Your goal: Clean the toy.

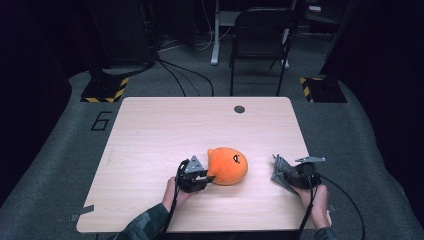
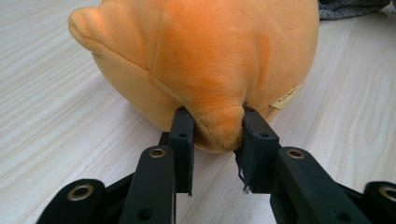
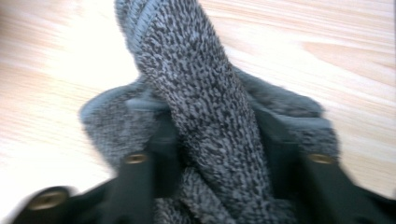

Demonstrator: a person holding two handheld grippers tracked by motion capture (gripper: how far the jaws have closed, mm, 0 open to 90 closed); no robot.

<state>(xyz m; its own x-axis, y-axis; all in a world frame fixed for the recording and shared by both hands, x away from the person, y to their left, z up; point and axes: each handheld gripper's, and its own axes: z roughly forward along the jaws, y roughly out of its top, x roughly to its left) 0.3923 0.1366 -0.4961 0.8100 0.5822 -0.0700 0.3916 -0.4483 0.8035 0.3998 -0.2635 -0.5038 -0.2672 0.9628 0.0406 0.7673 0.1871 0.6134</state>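
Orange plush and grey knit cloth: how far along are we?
Done: both grasps look made. The left gripper pinches a nub of the orange plush; the right gripper is closed on the grey knit cloth. In hand: each item is held at the table's near edge, plush resting on the wood. Left: likely bringing the two together, since they still sit apart.

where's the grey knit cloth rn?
High view: the grey knit cloth is at the table's near right edge, pinched in the right gripper, right of the orange plush toy and apart from it.
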